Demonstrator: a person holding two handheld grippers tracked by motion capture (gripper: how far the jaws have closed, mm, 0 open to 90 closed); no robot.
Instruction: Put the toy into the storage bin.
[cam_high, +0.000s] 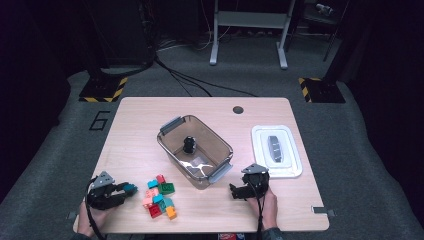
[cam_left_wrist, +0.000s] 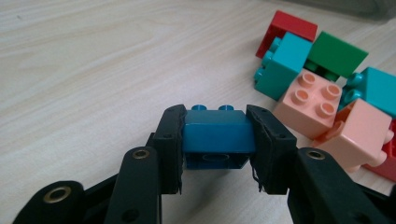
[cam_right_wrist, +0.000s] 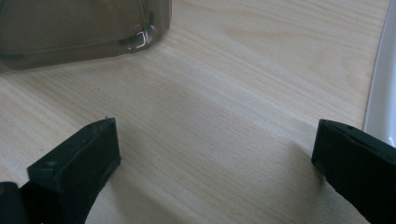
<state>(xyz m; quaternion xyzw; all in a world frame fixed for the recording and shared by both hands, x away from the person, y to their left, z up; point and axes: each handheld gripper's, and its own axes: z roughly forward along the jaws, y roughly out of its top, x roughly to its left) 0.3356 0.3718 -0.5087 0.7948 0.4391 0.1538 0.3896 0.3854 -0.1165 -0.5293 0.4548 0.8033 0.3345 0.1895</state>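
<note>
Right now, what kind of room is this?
Probably a lab or test room: one wooden table on grey carpet, hazard-striped stand feet, loose cables across the floor, dark surroundings.

Wooden table: clear bin, white lid, brick pile.

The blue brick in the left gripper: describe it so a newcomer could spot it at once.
Start at the clear bin mid-table, then drop to the brick pile before it. Just left, the left gripper clamps a blue brick, the only brick apart from the pile.
</note>
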